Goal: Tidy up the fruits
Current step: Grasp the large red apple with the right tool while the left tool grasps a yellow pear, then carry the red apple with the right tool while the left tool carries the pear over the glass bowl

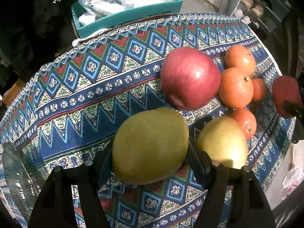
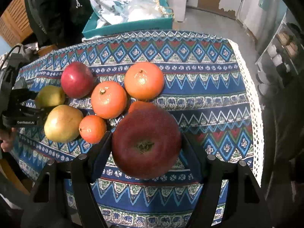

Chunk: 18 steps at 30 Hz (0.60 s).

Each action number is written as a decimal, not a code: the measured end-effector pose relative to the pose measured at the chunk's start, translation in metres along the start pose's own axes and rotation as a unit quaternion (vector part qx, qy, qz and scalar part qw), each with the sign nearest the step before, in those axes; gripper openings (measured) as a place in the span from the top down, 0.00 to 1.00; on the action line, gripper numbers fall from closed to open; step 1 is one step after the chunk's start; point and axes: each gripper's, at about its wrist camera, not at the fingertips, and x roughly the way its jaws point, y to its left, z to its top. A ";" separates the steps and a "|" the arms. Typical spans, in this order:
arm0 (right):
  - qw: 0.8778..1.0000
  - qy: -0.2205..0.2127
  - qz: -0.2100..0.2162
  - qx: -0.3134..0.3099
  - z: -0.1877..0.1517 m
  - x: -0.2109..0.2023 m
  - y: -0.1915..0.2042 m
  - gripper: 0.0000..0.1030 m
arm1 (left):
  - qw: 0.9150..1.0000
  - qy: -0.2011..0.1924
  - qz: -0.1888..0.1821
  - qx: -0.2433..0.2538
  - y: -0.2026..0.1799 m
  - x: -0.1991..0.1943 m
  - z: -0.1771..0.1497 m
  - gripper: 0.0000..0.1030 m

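My left gripper [image 1: 150, 152] is shut on a yellow-green pear [image 1: 150, 146], held just above the patterned cloth; it also shows in the right wrist view [image 2: 49, 96]. My right gripper [image 2: 146, 142] is shut on a dark red apple [image 2: 146, 142], seen at the right edge of the left wrist view [image 1: 286, 95]. A second pear [image 1: 222, 142] [image 2: 62, 123], a second red apple [image 1: 190, 77] [image 2: 77, 79] and several oranges [image 2: 108, 99] [image 1: 235, 87] lie clustered on the cloth.
The table carries a blue patterned cloth [image 2: 199, 87] with a lace edge on the right. A teal box [image 2: 129, 24] with plastic bags stands behind the table. A glass bowl [image 1: 17, 172] sits at the left. Shelves [image 2: 281, 53] stand at the right.
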 end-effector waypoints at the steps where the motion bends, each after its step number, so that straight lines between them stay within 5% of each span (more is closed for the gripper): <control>1: 1.000 -0.003 -0.001 -0.001 0.001 -0.001 0.001 0.30 | 1.000 -0.002 0.000 0.001 0.000 -0.003 -0.001 0.30; 18: 0.998 -0.062 -0.003 -0.022 0.018 -0.041 0.028 0.30 | 0.998 -0.067 0.017 0.008 0.007 -0.071 -0.007 0.31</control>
